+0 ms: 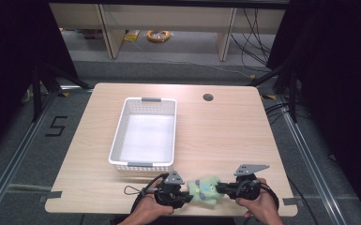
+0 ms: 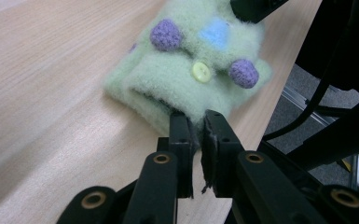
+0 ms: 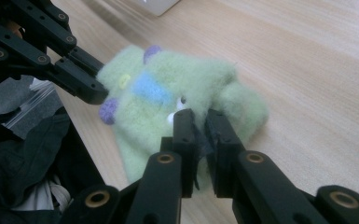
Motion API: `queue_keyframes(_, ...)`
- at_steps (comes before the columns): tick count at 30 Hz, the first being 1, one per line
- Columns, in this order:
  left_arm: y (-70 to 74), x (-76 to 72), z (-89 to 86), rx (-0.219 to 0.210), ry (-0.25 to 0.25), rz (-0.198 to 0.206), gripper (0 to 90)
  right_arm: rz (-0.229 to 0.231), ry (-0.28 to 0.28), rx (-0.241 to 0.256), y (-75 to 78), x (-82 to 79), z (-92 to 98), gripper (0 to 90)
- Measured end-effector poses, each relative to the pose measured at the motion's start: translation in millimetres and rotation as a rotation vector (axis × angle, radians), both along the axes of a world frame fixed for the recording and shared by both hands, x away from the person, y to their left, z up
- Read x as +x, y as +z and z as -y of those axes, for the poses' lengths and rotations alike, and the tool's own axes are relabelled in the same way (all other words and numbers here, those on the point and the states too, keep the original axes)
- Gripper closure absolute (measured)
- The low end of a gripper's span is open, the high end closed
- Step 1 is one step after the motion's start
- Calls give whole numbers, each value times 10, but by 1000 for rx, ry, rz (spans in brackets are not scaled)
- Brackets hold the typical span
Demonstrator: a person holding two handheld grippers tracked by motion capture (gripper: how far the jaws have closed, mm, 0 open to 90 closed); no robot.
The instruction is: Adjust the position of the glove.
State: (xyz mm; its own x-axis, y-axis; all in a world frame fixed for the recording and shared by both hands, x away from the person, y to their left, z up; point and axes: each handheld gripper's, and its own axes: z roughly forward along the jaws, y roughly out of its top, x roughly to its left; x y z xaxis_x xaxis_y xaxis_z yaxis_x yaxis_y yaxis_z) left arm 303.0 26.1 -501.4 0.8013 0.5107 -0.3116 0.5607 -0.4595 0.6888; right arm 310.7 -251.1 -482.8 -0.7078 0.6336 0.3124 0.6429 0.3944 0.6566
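A person is standing at the near edge of the pale wooden worktop, working a hand-held tool in each hand. Between the two tools a small fuzzy green mitten is lying flat on the wood, close to the front edge and a little right of centre. It is carrying purple knobs, a yellow button and a light blue patch.

The left tool is coming at the mitten from the left, its jaws drawn narrow and pinching the edge of the green felt; in the left gripper view the fabric is sitting squeezed between the two black tips. The right tool is doing the same from the opposite side, its jaws nearly together and nipping the mitten's far end. In the right gripper view the left tool's black jaw is touching the mitten's other edge.

Both hands are wrapping around the tool bodies at the bottom of the high view, the left hand and the right hand.

Farther back, left of centre, a white plastic basket is standing with nothing inside, well apart from the mitten. A round cable hole is sitting in the worktop near its far edge.
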Motion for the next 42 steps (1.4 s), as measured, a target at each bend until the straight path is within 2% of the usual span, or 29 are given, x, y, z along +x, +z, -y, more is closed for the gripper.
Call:
queue_keyframes(1,-3,-4,-1,-1,-1,-8,810,19,-1,-11,4,5,6,814)
queue_keyframes(3,1,-4,-12,-11,12,-13,768,3,-11,-5,10,-16,-20,762)
queue_keyframes(5,31,8,-38,-18,17,-13,701,11,-25,-12,36,-10,-20,645)
queue_keyframes(7,92,32,-83,-20,32,10,656,13,-52,-8,76,-22,-18,606)
queue_keyframes(8,123,42,-104,-23,48,15,633,54,-46,-12,90,2,6,574)
queue_keyframes(10,155,72,-140,-43,90,7,561,73,-89,2,132,5,28,515)
queue_keyframes(11,154,93,-153,-41,103,6,542,55,-119,23,149,-1,38,499)
queue_keyframes(12,142,109,-148,-43,134,-9,514,70,-120,12,148,26,72,484)
queue_keyframes(14,107,133,-137,-42,149,-36,478,10,-156,45,116,38,67,457)
queue_keyframes(15,77,141,-110,-43,161,-59,458,-3,-175,29,99,44,70,450)
queue_keyframes(17,42,152,-76,-47,166,-78,436,1,-144,44,30,92,69,441)
queue_keyframes(19,31,159,-36,-48,163,-96,425,-20,-138,46,5,102,42,440)
queue_keyframes(20,26,166,-23,-48,144,-107,417,-14,-144,29,3,101,34,440)
queue_keyframes(21,15,166,0,-57,153,-131,410,-16,-134,33,-8,104,24,443)
queue_keyframes(23,-18,168,37,-72,178,-140,407,-24,-136,17,-26,101,13,442)
queue_keyframes(24,-24,184,36,-56,159,-149,408,-63,-156,20,-35,89,0,442)
queue_keyframes(25,-35,182,52,-48,166,-150,413,-50,-143,7,-65,114,20,443)
queue_keyframes(26,-51,190,66,-51,156,-161,414,-61,-142,16,-100,125,20,444)
queue_keyframes(28,-57,192,85,-19,142,-159,418,-99,-144,27,-140,133,25,460)
queue_keyframes(30,-53,204,97,-17,142,-162,427,-132,-180,27,-143,119,11,460)
queue_keyframes(31,-54,206,106,-25,145,-162,427,-115,-161,22,-158,141,36,460)
queue_keyframes(33,-69,207,111,-40,139,-158,436,-131,-158,47,-191,148,42,463)
queue_keyframes(34,-61,197,116,-21,146,-142,442,-138,-159,60,-207,148,41,463)
queue_keyframes(35,-64,203,111,-22,126,-147,446,-138,-159,55,-217,149,44,463)
queue_keyframes(37,-78,183,137,-36,141,-128,461,-187,-171,88,-219,128,23,479)
queue_keyframes(38,-67,188,124,-17,119,-132,471,-180,-160,90,-226,136,27,482)
queue_keyframes(39,-72,185,128,-22,120,-132,483,-181,-159,93,-229,137,29,487)
queue_keyframes(40,-76,185,128,-25,118,-134,500,-158,-151,76,-236,150,47,503)
queue_keyframes(42,-88,178,132,-31,119,-129,537,-168,-132,107,-262,154,45,538)
